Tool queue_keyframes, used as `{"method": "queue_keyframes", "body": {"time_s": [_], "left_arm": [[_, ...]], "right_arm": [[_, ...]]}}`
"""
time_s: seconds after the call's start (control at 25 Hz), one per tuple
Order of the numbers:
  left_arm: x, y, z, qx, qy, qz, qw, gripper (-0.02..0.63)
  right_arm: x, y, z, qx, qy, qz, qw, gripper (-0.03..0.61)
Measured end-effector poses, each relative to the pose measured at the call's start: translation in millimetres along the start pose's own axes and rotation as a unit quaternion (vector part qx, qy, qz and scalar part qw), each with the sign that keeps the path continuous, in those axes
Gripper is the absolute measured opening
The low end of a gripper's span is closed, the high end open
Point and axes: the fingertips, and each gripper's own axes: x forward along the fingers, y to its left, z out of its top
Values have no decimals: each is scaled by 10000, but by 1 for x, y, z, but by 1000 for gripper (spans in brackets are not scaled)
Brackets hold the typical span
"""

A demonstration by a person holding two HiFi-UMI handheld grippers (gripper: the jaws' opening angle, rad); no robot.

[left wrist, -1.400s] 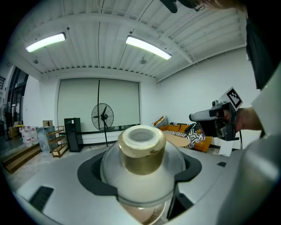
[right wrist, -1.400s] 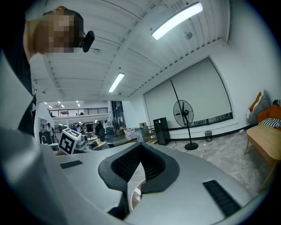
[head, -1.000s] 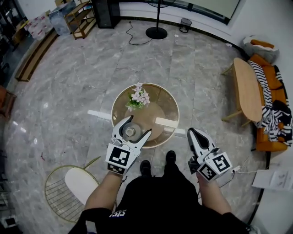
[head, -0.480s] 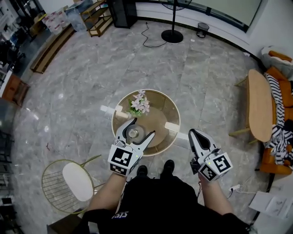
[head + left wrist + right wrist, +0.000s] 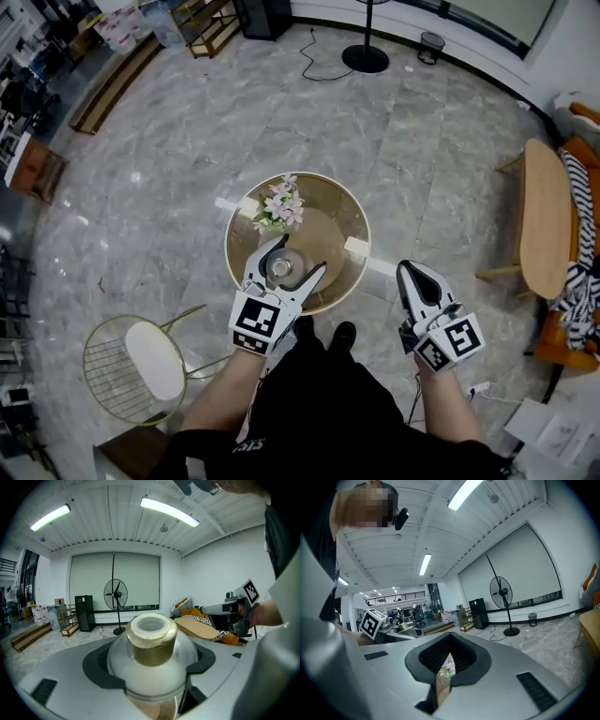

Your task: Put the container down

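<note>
A clear round glass container (image 5: 280, 268) with a gold neck sits between the jaws of my left gripper (image 5: 302, 254), which is shut on it over the near part of a round glass table (image 5: 352, 220). In the left gripper view the container (image 5: 151, 653) fills the middle, upright and squeezed from both sides. Whether its base touches the tabletop cannot be told. A small bunch of pink and white flowers (image 5: 278, 206) stands at the table's far left. My right gripper (image 5: 406, 268) hangs shut and empty beyond the table's right edge, off the table.
A gold wire chair with a white seat (image 5: 150, 361) stands on the left, close to the table. The person's shoes (image 5: 323, 333) are at the table's near edge. A wooden oval bench (image 5: 547, 206) lies to the right. A fan's base (image 5: 366, 58) stands far off on the marble floor.
My left gripper has carried the container a little farther in over the table. The right gripper has kept its place beside the table, still shut.
</note>
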Motion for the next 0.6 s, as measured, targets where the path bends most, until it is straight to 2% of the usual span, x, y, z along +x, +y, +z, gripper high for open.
{"method": "queue_keyframes", "body": {"time_s": [0.28,0.6], "left_arm": [[45,13,-45,27,207,-220,9995,347],[118,32,-124,-51,405,-351,9986,348]], "right_arm": [[32,-20,-43,170,254,-133,9994,14],[76,-50,-127,292,691,-49,9972,14]]}}
